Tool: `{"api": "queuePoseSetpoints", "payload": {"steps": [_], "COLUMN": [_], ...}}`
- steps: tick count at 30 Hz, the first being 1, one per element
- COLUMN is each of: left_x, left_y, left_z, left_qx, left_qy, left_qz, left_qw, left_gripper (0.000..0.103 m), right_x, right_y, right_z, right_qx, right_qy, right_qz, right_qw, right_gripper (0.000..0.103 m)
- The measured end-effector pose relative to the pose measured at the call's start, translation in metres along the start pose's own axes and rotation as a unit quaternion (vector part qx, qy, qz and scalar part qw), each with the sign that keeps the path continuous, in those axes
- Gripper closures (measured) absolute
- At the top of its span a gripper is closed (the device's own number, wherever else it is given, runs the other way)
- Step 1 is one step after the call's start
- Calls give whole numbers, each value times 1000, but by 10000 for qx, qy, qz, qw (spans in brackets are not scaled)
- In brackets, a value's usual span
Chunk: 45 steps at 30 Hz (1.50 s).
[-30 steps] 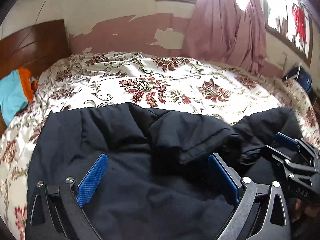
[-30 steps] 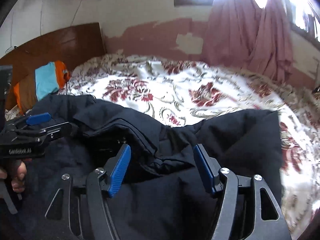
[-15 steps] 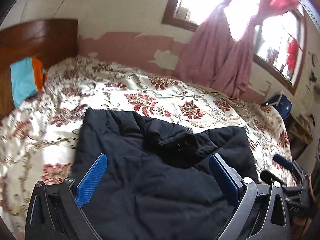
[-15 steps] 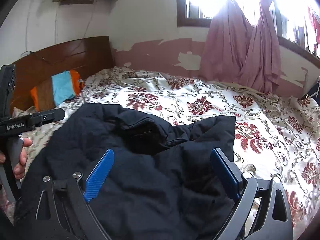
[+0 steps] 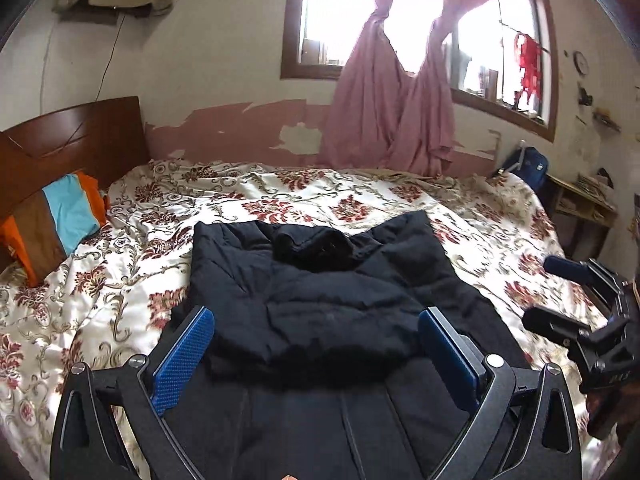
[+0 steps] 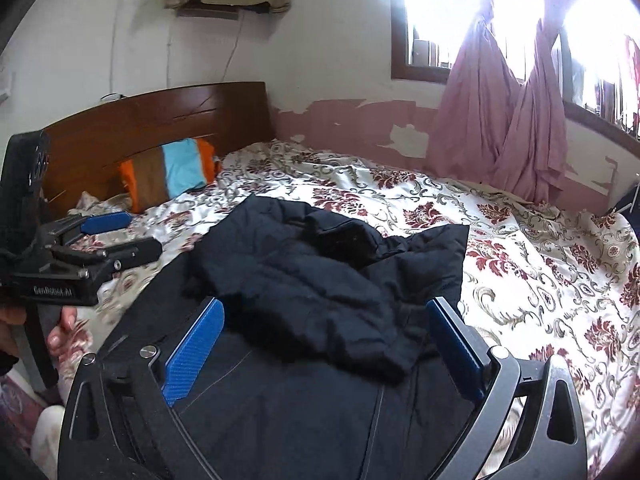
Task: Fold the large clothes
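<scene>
A large dark navy padded jacket lies on the bed, partly folded, with its upper part doubled over the lower part. It also shows in the right wrist view. My left gripper is open and empty, held above the near part of the jacket. My right gripper is open and empty too, above the jacket's near edge. Each gripper shows in the other's view: the right one at the right edge, the left one at the left edge.
The bed has a white bedspread with red flowers. An orange, brown and blue pillow leans on the wooden headboard. Pink curtains hang at the window. A small wooden table and a blue bag stand at the far right.
Both grippers have pulled back and up from the jacket, so more of the bed and room shows. The right gripper's jaws have widened. The jacket lies folded over and released.
</scene>
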<state>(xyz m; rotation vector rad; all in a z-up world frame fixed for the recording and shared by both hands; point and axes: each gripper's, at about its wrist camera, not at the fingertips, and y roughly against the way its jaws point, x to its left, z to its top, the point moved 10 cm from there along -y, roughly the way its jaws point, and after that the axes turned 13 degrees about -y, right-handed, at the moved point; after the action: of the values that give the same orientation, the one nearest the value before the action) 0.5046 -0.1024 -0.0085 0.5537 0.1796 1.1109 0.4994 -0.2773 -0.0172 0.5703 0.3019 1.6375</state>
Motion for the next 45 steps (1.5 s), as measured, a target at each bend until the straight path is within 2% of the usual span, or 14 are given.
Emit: {"api": "queuePoseSetpoints", "payload": {"steps": [10, 22, 33, 36, 41, 45], "left_x": [-16, -25, -8, -3, -3, -9], "left_y": [81, 128, 138, 137, 136, 131], "left_z": [-33, -70, -123, -142, -171, -198], "left_qx": [-129, -164, 136, 221, 425, 674], "left_qy": [-69, -151, 90, 165, 10, -178], "left_qz": [266, 523, 788, 757, 646, 462], "left_qw": [9995, 9984, 9968, 9967, 9970, 9965], "left_gripper": [0, 0, 0, 0, 0, 0], "right_x": [13, 8, 4, 10, 16, 10], "right_y": [66, 107, 98, 90, 77, 71], "right_z": [-34, -86, -121, -138, -170, -188], "right_qx": [88, 130, 285, 491, 926, 1241], "right_qy": [130, 90, 207, 425, 928, 958], "right_qz": [1, -144, -69, -51, -105, -204], "right_qw": [9999, 9998, 9994, 9979, 9913, 9874], "right_gripper": [4, 4, 4, 4, 4, 4]}}
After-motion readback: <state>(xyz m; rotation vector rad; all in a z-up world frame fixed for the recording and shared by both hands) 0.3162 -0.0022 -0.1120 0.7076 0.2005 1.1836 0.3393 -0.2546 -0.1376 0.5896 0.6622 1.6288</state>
